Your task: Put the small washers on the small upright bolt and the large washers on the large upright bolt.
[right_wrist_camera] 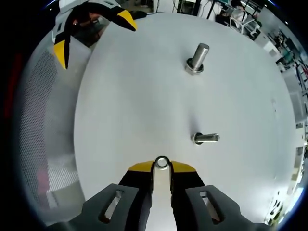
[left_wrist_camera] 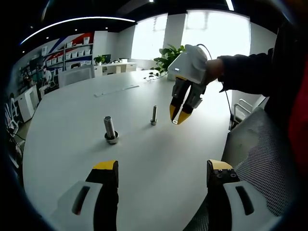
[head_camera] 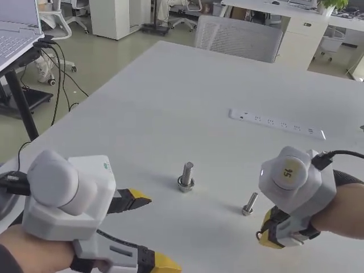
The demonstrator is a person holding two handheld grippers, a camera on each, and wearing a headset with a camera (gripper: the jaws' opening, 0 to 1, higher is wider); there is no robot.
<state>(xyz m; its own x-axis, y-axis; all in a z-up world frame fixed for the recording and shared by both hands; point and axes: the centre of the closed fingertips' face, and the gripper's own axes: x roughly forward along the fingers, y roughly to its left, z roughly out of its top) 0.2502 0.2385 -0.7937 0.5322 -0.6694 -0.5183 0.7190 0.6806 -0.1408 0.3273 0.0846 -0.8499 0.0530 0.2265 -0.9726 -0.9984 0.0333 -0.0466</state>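
the right gripper [right_wrist_camera: 162, 167] has its fingers pinched on a washer [right_wrist_camera: 162, 162], held near the small bolt [right_wrist_camera: 206, 138] (probably its target). the left gripper [left_wrist_camera: 162, 169] hangs with fingers spread, empty, clear of the large bolt [left_wrist_camera: 110, 130] on the desk [left_wrist_camera: 159, 154].
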